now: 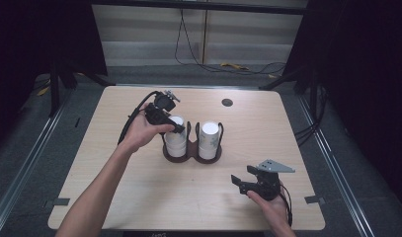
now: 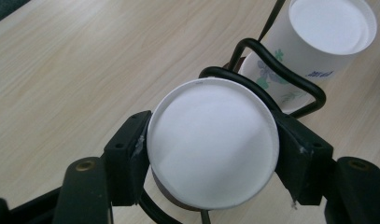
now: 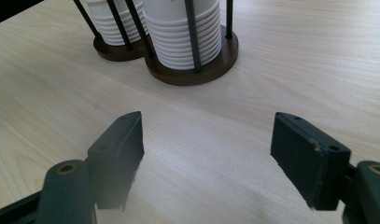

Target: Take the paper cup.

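I have my left gripper (image 2: pixel 211 154) closed on the top cup (image 2: pixel 212 142) of the left stack, with a jaw pressing each side of its white upturned bottom. The cup is gripped but not lifted yet; it sits on its stack in the black wire holder (image 1: pixel 191 154) in the middle of the surface (image 1: pixel 114 197). I think pulling it up and off is what is left. The other cup stack (image 1: pixel 209 139) stands just beside it. My left hand (image 1: pixel 139 132) reaches in from the left side. My right gripper (image 1: pixel 244 181) waits near the front edge, jaws apart and holding nothing.

Two stacks of paper cups (image 1: pixel 176 140); one two-slot holder (image 1: pixel 191 156); two grippers (image 1: pixel 164 116); one table (image 1: pixel 139 197).
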{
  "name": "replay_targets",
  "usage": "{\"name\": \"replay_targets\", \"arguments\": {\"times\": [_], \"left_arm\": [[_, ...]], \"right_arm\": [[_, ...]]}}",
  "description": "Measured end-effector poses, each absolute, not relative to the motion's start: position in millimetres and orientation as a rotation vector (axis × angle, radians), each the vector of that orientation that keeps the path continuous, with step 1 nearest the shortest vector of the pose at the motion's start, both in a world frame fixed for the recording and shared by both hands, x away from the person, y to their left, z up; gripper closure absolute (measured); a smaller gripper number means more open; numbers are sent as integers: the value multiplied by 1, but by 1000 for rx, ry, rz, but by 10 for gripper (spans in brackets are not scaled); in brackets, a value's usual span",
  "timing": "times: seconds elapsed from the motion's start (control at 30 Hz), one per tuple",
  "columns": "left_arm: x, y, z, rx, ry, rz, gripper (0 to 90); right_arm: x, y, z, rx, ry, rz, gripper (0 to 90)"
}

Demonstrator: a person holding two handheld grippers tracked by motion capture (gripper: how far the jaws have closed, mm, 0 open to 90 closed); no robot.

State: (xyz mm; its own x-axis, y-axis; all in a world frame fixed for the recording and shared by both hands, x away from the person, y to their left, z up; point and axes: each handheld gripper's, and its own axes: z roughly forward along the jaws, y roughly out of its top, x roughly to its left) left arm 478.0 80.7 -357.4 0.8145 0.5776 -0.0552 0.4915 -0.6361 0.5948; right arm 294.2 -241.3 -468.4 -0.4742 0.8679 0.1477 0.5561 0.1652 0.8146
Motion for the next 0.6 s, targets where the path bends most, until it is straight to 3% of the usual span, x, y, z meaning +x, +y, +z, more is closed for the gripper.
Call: {"name": "replay_targets", "arguments": {"times": [0.6], "left_arm": [[476, 86, -348, 2350, 789, 189, 341]], "right_arm": [[295, -241, -469, 1357, 2097, 1222, 255]]}}
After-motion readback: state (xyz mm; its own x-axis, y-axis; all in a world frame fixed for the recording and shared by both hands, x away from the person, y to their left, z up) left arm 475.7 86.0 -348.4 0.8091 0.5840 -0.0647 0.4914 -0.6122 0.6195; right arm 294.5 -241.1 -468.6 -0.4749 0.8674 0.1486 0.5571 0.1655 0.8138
